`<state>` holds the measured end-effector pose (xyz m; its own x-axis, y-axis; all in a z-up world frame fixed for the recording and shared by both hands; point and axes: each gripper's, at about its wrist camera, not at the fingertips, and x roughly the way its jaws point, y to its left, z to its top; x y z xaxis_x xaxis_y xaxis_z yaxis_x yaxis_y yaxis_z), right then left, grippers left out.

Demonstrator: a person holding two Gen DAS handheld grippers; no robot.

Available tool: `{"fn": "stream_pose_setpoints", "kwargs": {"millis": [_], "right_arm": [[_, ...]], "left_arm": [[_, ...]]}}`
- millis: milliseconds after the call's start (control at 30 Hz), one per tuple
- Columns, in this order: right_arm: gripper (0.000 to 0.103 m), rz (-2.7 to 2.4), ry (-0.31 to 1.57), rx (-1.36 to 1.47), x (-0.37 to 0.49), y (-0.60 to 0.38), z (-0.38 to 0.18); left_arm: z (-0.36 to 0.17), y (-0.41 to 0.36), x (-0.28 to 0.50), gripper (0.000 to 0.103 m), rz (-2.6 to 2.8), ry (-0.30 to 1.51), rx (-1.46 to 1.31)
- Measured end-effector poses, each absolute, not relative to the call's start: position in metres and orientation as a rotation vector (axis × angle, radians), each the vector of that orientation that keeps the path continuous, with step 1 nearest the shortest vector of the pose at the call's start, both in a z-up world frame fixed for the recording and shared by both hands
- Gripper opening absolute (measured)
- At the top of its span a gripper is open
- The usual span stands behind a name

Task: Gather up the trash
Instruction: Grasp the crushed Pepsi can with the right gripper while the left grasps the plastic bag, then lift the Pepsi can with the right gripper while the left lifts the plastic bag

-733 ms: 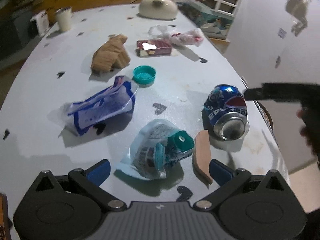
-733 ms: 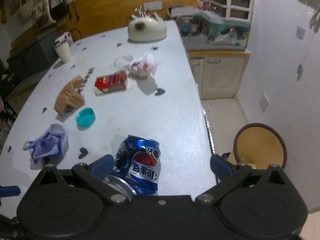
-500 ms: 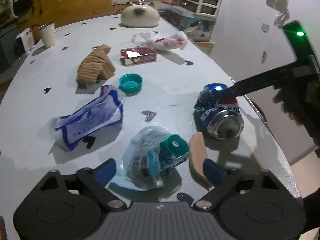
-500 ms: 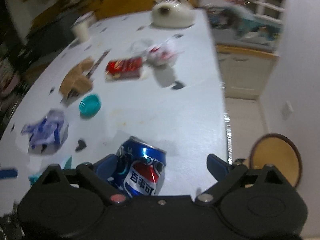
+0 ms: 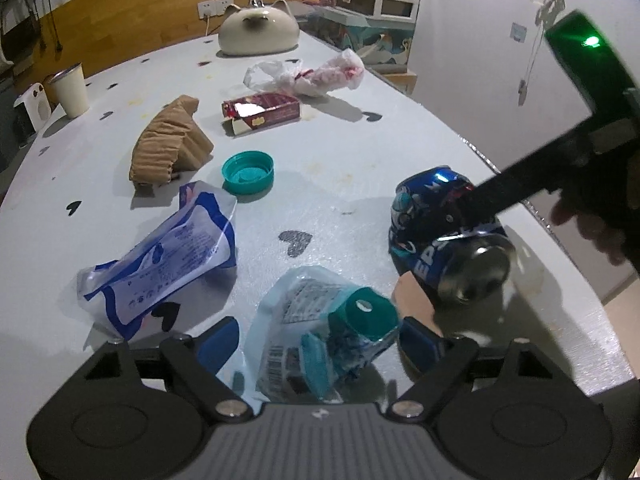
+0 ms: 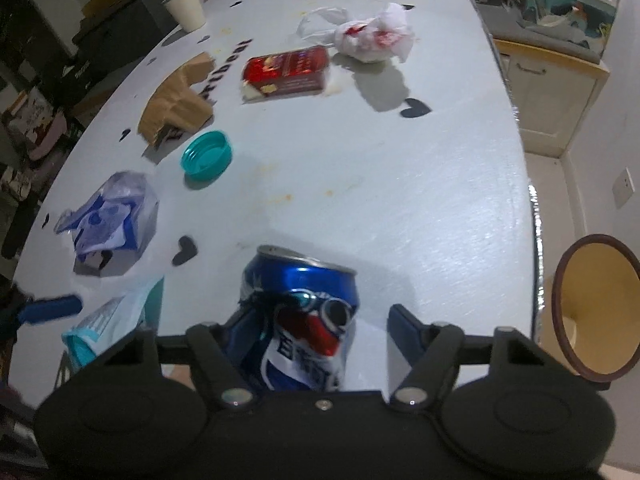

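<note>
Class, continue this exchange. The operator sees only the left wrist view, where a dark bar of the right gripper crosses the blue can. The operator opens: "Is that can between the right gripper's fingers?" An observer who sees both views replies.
Observer: Yes. In the right wrist view the blue can lies between the fingers of the right gripper. The jaws are closing, and a gap shows on the can's right side.
Operator: Is there anywhere to drop it?
Observer: A round bin, yellow inside, stands on the floor past the table.
</note>
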<state>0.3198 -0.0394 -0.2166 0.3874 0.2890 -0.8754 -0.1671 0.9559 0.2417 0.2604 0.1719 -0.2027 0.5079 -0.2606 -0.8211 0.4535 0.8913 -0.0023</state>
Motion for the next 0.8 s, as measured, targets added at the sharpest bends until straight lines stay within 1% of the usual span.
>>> {"fn": "stream_pose_setpoints", "kwargs": {"millis": [33,67,100,167,233,367,400,500,633,800], "right_arm": [[0.057,0.299,1.138,0.112,0.317,-0.035,-0.216],[0.053,0.308,1.141,0.116,0.316,-0.033,-0.215],[0.052,0.315,1.145,0.133,0.313,-0.031,-0.213],[0.051,0.310,1.164,0.148,0.309,-0.026,-0.212],[0.050,0.319,1.176,0.151,0.304,-0.022,-0.212],[0.049,0.303,1.174,0.157,0.292,-0.016,-0.209],[0.049,0.298,1.171,0.159,0.289,-0.015,-0.208],[0.047,0.284,1.152,0.174,0.281,-0.014,-0.201],[0.046,0.251,1.130,0.213,0.273,-0.016,-0.193],[0.047,0.183,1.148,0.329,0.269,-0.027,-0.203]], "left_arm": [[-0.204,0.173,0.262,0.087,-0.437,0.949,0.220],[-0.205,0.174,0.264,0.085,-0.439,0.954,0.213],[-0.207,0.174,0.266,0.080,-0.441,0.963,0.206],[-0.211,0.175,0.269,0.075,-0.437,0.984,0.192],[-0.213,0.178,0.270,0.074,-0.437,0.983,0.167],[-0.213,0.185,0.271,0.064,-0.436,0.983,0.107],[-0.212,0.187,0.271,0.063,-0.430,0.984,0.096],[-0.209,0.188,0.270,0.061,-0.429,1.003,0.041],[-0.201,0.186,0.263,0.060,-0.470,1.006,-0.038],[-0.199,0.173,0.257,0.060,-0.505,1.011,-0.057]]}}
